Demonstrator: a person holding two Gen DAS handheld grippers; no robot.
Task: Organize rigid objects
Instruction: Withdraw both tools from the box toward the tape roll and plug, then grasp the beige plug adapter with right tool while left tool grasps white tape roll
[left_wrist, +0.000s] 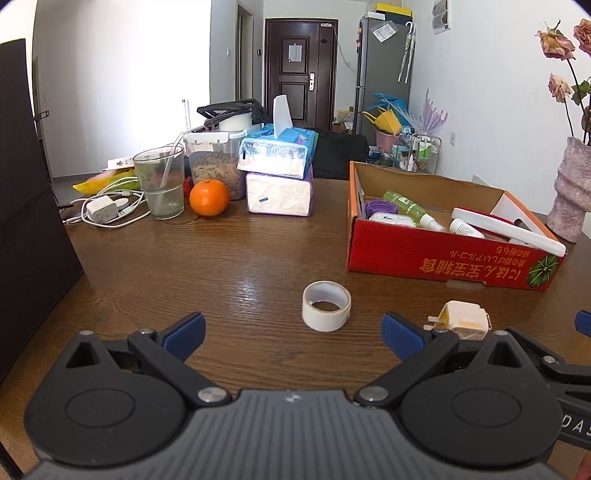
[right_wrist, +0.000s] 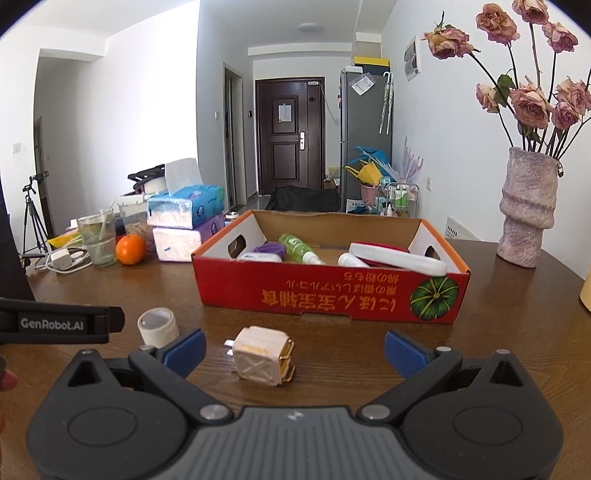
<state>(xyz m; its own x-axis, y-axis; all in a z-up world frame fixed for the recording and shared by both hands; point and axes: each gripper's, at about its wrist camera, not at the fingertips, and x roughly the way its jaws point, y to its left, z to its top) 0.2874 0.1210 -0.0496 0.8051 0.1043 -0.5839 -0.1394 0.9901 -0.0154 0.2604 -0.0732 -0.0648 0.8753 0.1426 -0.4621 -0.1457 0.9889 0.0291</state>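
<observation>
A white tape roll (left_wrist: 326, 305) lies on the wooden table just ahead of my left gripper (left_wrist: 293, 332), which is open and holds nothing. The tape roll (right_wrist: 158, 326) also shows at the left of the right wrist view. A cream plug adapter (right_wrist: 261, 354) lies between the blue fingers of my right gripper (right_wrist: 293, 349), which is open around it without touching. The same adapter (left_wrist: 462, 320) sits right of the left gripper. A red cardboard box (right_wrist: 325, 295) behind holds a green spray bottle (right_wrist: 299, 249), a white tube and a white-and-red case.
Stacked tissue packs (left_wrist: 279, 173), an orange (left_wrist: 209, 197), a glass (left_wrist: 160, 181), a white charger with cables (left_wrist: 101, 208) and a food jar crowd the table's far left. A pink vase of dried roses (right_wrist: 526, 210) stands at the right. A dark object (left_wrist: 29, 221) borders the left edge.
</observation>
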